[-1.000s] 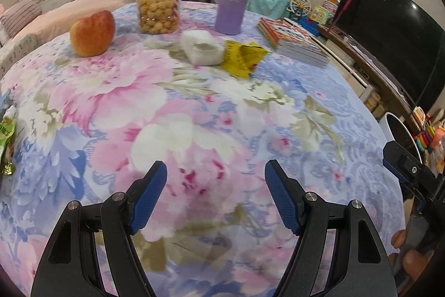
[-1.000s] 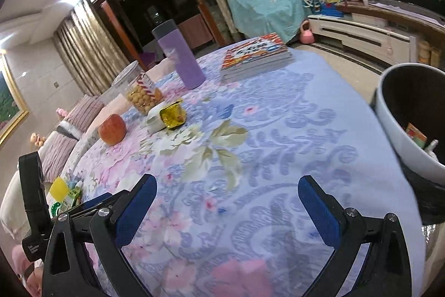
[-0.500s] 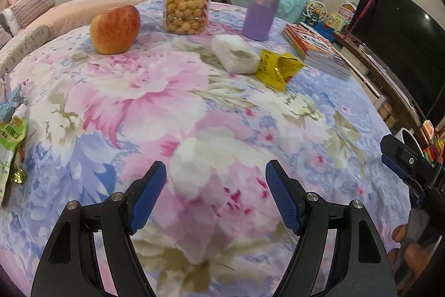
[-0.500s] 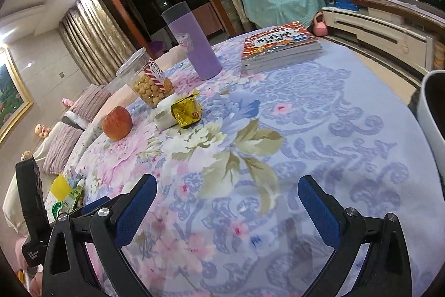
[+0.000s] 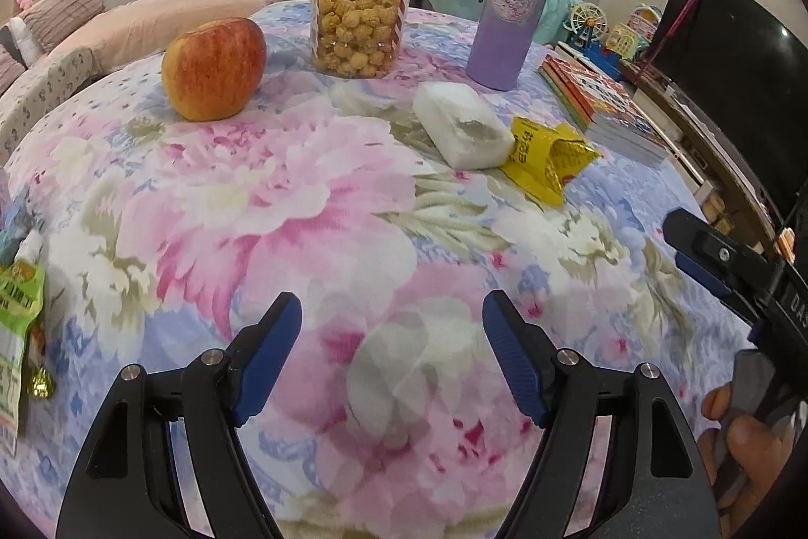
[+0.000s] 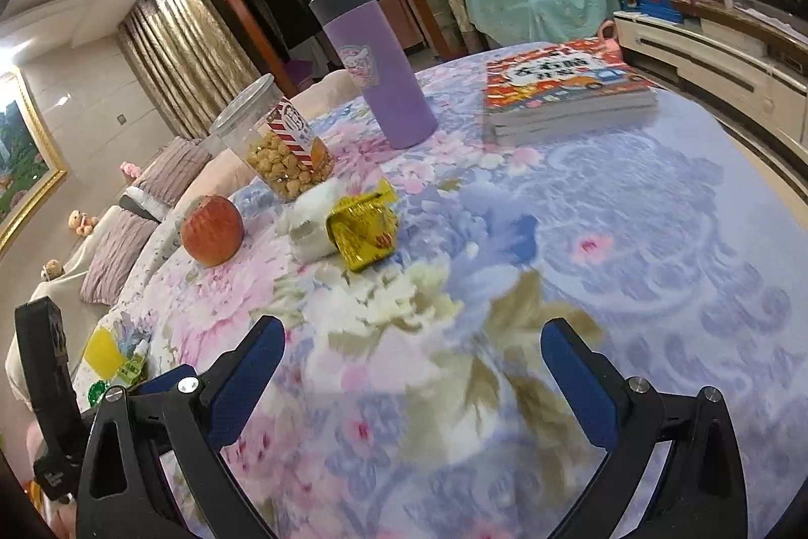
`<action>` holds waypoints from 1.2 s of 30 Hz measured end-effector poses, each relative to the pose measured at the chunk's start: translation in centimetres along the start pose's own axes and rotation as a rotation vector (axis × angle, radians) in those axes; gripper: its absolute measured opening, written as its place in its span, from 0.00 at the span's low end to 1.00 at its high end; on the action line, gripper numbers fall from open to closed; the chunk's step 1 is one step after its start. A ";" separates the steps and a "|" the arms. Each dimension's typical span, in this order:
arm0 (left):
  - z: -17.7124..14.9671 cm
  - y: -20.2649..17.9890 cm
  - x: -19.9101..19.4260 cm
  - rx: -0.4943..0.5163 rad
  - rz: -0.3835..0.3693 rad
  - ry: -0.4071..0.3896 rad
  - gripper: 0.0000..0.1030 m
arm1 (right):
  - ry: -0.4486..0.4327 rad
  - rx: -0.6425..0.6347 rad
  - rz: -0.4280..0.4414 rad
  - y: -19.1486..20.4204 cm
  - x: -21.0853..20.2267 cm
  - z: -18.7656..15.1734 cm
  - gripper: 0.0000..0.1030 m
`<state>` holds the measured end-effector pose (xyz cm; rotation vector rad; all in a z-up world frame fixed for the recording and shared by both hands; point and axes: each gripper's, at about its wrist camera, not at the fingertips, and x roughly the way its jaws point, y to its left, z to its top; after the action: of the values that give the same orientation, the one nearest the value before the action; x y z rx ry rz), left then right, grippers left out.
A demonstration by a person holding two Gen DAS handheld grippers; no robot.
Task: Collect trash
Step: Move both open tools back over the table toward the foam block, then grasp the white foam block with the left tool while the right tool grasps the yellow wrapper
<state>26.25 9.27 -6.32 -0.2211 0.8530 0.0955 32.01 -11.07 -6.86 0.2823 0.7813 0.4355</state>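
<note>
Green wrapper (image 5: 17, 327) cut off at frame edge

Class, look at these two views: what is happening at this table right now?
A person holds a gripper in each hand over a flowered tablecloth, collecting trash. The left gripper and right gripper are both open and empty. A yellow wrapper lies against a white tissue pack; green wrappers sit at the table edge, untouched.

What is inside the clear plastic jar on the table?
The clear plastic jar holds round golden snack balls, filling roughly its lower half. The striped label covers part of them.
</note>
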 end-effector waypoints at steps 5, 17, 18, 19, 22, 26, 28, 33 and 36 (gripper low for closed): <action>1.4 0.0 1.2 -0.004 -0.005 0.005 0.74 | 0.016 0.009 0.028 0.2 2.2 1.3 0.99; 4.2 -1.2 4.0 0.025 -0.024 0.014 0.74 | 0.068 0.061 0.110 -0.7 6.6 3.8 0.77; 4.3 -1.2 4.2 0.026 -0.025 0.017 0.74 | 0.074 0.060 0.117 -0.6 7.0 4.0 0.71; 4.4 -1.3 4.5 0.027 -0.027 0.021 0.74 | 0.080 0.057 0.119 -0.6 7.3 4.1 0.68; 4.8 -1.7 5.1 0.031 -0.037 0.029 0.74 | 0.095 0.050 0.125 -0.5 8.1 4.4 0.40; 5.7 -2.6 6.0 0.038 -0.046 0.026 0.74 | 0.098 0.052 0.150 -0.7 8.2 4.4 0.10; 6.3 -3.2 6.4 0.034 -0.057 0.023 0.74 | 0.088 0.056 0.147 -1.1 7.8 4.4 0.10; 7.4 -5.0 7.8 0.059 -0.049 0.013 0.75 | 0.053 0.074 0.116 -2.7 5.8 4.2 0.09; 7.8 -6.0 9.1 0.074 -0.009 0.023 0.75 | 0.036 0.090 0.104 -3.7 4.5 3.9 0.08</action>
<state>38.96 5.14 -7.28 -0.1572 0.8772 0.0533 38.70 -12.50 -8.45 0.4013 0.8247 0.5055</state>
